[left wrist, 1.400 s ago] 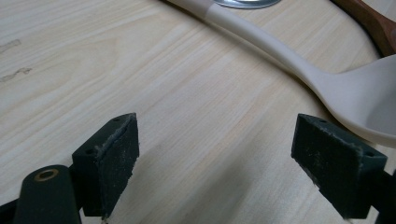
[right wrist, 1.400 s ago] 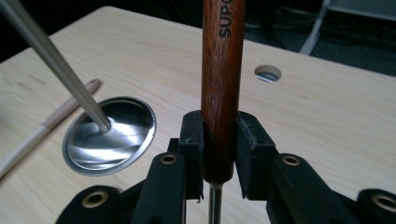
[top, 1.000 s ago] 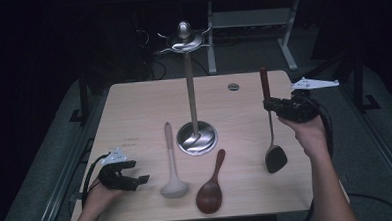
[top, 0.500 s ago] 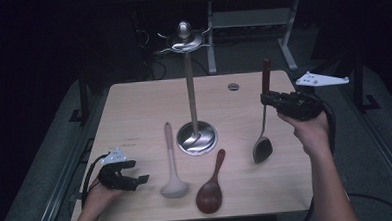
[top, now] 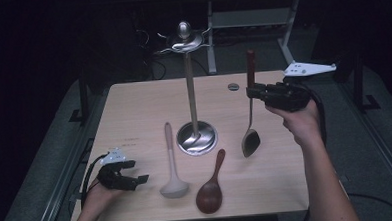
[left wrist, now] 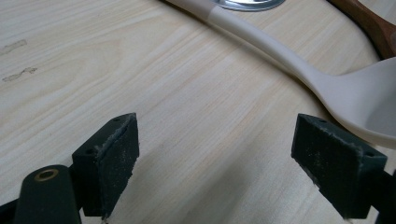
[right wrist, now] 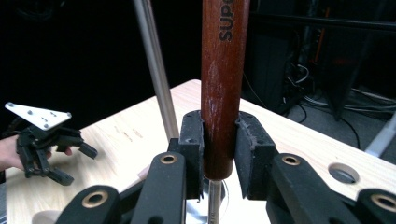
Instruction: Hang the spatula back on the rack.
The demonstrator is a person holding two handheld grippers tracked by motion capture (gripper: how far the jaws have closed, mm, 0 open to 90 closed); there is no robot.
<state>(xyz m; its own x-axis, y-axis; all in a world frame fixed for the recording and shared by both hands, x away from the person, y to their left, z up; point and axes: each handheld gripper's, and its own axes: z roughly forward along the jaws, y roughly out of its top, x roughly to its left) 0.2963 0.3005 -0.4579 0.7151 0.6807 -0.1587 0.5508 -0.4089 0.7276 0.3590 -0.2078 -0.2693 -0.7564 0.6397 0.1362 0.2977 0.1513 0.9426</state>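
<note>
Right tongs (right wrist: pixel 219 140) squeezing the brown wooden handle of a metal ladle (top: pixel 251 138), ladle hanging over the pale wooden counter (top: pixel 144 113), left tongs (left wrist: pixel 229 154) wide apart, holding nothing, beside a cream plastic spoon (left wrist: pixel 299 65)

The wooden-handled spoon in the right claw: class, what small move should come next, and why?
Probably lift it higher towards the stand's top hooks. The right claw grips the spoon upright by its handle, bowl hanging clear of the table, well below the hooks.
</note>
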